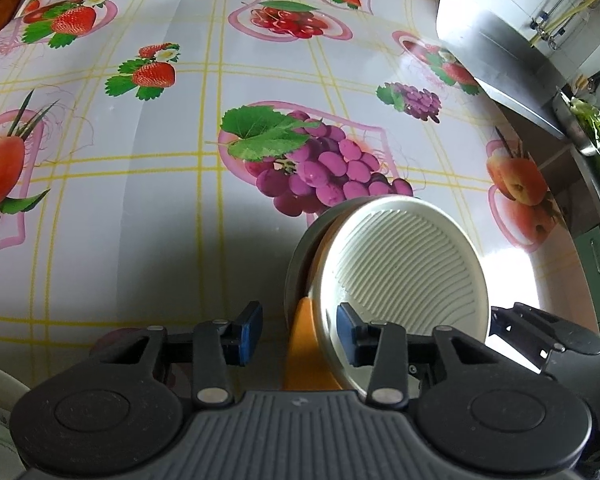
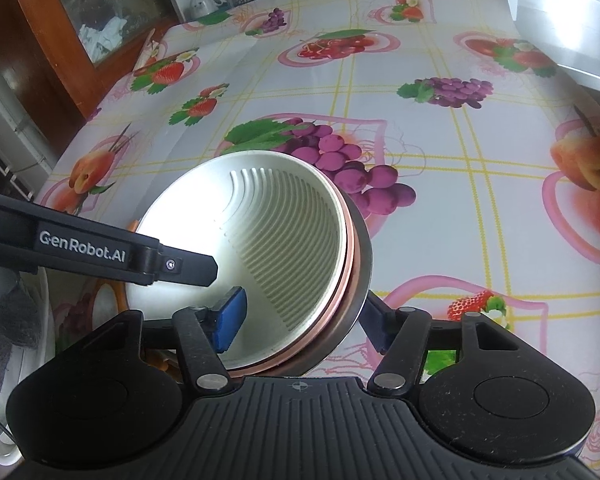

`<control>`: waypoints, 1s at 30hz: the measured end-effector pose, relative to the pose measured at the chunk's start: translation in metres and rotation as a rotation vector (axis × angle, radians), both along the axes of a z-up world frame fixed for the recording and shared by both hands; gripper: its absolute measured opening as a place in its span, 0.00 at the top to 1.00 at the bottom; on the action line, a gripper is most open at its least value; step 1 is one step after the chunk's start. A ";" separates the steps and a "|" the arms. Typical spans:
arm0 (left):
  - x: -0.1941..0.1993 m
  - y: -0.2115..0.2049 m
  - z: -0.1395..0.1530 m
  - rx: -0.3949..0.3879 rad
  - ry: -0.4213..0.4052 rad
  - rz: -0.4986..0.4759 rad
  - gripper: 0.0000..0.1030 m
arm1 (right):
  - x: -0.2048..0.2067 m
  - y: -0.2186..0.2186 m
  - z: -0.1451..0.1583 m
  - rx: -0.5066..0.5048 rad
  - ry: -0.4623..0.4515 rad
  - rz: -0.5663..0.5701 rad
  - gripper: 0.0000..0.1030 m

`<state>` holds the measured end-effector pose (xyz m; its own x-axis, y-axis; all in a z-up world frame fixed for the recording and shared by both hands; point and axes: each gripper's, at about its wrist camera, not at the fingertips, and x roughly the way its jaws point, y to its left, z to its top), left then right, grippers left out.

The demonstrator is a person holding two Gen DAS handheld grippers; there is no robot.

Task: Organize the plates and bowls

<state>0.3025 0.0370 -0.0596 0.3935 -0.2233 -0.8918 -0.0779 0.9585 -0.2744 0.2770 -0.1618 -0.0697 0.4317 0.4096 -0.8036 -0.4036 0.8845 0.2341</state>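
The left gripper (image 1: 298, 330) straddles the near rim of a nested stack: its right pad sits inside the white ribbed plate (image 1: 404, 264), its left pad outside the steel bowl (image 1: 296, 264), and a clear gap shows at the left pad, so its fingers stand apart around the rims, not clamped. An orange dish (image 1: 304, 356) lies between plate and bowl. The right gripper (image 2: 300, 320) straddles the stack's opposite rim, one blue pad inside the plate (image 2: 260, 232), the other outside the steel bowl (image 2: 362, 256); whether its fingers press the rims I cannot tell. The stack tilts on the counter (image 1: 140, 200), just this side of the printed grape bunch (image 1: 320, 168). A steel sink unit (image 1: 500, 40) stands beyond the grapes, to the right.
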 end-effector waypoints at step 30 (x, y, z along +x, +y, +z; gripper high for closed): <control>-0.013 -0.008 0.006 0.010 0.026 0.032 0.72 | -0.008 0.007 0.009 0.012 -0.008 0.017 0.44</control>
<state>0.2892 0.0289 -0.0535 0.3773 -0.2020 -0.9038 -0.1150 0.9581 -0.2622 0.2691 -0.1547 -0.0608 0.4314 0.4265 -0.7950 -0.4202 0.8748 0.2412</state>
